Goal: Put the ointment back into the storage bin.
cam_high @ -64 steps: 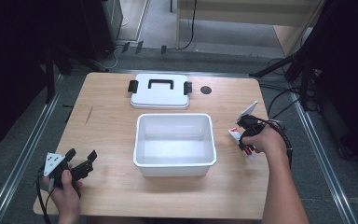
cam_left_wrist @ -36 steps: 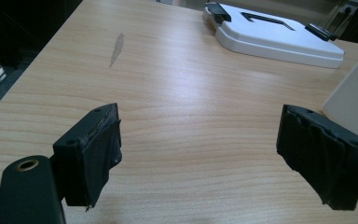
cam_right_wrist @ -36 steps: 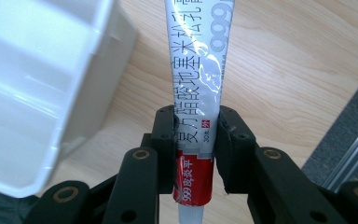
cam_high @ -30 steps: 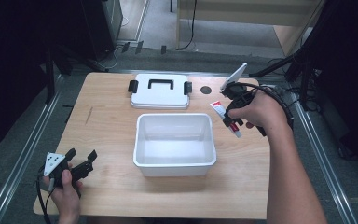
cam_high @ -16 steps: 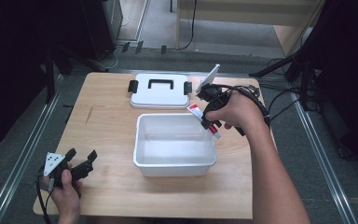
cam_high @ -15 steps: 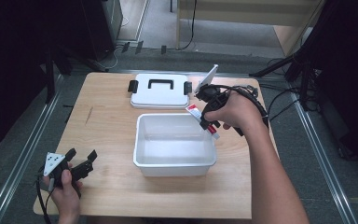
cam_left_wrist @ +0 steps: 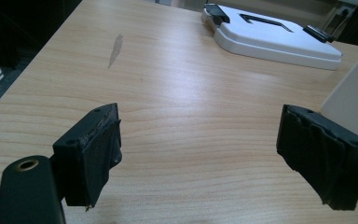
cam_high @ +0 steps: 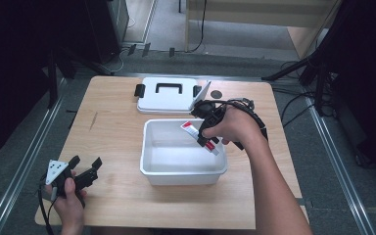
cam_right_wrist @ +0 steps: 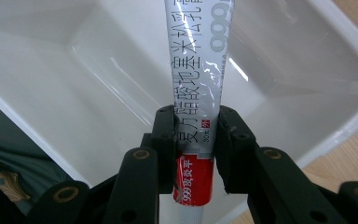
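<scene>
White tub (cam_high: 150, 169): placed mid-table, with its lid (cam_high: 169, 102) laid flat beyond it.
Change: right gripper (cam_high: 205, 131) has been carried leftward from the table's right side and is now held over the tub.
Tube (cam_high: 199, 137): white and red, clamped between the right jaws, above the tub's interior.
Right hand (cam_high: 235, 128): wrapped around the gripper, forearm angled in from lower right.
Left gripper (cam_high: 84, 168): unchanged, rested near the front left corner of the wooden table (cam_high: 112, 127), jaws spread wide, empty.

Left gripper (cam_left_wrist: 214, 154) low in frame, jaws spread wide, nothing between them — bare wooden table (cam_left_wrist: 168, 93), white lid (cam_left_wrist: 272, 37) with black handle upper right, white container wall (cam_left_wrist: 354, 88) at right edge.
</scene>
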Demonstrator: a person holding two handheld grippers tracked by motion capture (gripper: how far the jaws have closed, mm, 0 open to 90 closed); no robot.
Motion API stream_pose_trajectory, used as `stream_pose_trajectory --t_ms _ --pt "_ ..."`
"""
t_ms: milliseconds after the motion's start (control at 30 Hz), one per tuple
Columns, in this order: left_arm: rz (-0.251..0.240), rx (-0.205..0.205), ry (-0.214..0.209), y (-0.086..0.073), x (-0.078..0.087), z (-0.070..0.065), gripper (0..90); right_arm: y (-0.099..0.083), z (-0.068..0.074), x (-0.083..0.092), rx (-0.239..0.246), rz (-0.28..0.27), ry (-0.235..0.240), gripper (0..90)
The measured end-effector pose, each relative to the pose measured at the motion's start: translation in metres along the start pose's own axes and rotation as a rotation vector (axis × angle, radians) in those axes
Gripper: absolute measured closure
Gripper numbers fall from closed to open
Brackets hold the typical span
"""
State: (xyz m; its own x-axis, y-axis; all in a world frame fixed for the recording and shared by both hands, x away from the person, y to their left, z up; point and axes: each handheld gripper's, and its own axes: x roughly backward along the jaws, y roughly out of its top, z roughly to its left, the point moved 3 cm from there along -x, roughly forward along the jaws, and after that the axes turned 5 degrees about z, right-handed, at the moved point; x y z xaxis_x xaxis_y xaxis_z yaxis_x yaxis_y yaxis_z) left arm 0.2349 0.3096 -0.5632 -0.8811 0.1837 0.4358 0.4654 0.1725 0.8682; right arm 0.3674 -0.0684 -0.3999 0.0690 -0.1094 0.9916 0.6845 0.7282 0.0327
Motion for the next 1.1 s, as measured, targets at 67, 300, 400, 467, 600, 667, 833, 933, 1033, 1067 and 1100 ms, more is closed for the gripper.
stream_pose_trajectory --t_ms 67,300,400,467,600,667,833,933,1033,1067,1100 --pt "0.0 0.0 0.0 0.0 0.0 0.0 14.5 0.0 0.0 -0.004 0.004 0.005 0.007 72.1" --pt "0.0 0.0 0.001 0.0 0.0 0.0 14.5 -0.003 -0.001 -0.023 0.015 0.027 0.025 72.1" --pt "-0.001 0.0 0.001 0.0 0.0 0.0 14.5 -0.003 -0.004 -0.031 0.006 0.034 0.013 72.1" --pt "-0.002 0.001 0.0 0.0 0.0 0.0 14.5 -0.003 -0.006 -0.036 0.006 0.034 0.005 72.1" --pt "0.001 -0.001 0.0 0.0 0.0 0.0 14.5 -0.001 -0.007 -0.049 0.015 0.039 -0.017 72.0" --pt "0.001 0.0 0.0 0.0 0.0 0.0 14.5 0.0 -0.007 -0.051 0.024 0.041 -0.025 72.0" --pt "0.0 0.0 0.0 0.0 0.0 0.0 14.5 0.003 -0.006 -0.061 0.047 0.034 -0.047 71.9" --pt "0.001 0.001 -0.001 0.0 0.0 0.0 14.5 0.007 -0.005 -0.067 0.068 0.038 -0.079 71.9" --pt "0.0 0.0 0.0 0.0 0.0 0.0 14.5 0.008 -0.005 -0.07 0.07 0.04 -0.091 71.8" --pt "0.001 0.0 -0.001 0.0 0.0 0.0 14.5 0.008 -0.005 -0.075 0.079 0.048 -0.104 71.7" --pt "0.0 0.0 -0.001 0.0 0.0 0.0 14.6 0.009 -0.006 -0.077 0.08 0.051 -0.111 71.7"
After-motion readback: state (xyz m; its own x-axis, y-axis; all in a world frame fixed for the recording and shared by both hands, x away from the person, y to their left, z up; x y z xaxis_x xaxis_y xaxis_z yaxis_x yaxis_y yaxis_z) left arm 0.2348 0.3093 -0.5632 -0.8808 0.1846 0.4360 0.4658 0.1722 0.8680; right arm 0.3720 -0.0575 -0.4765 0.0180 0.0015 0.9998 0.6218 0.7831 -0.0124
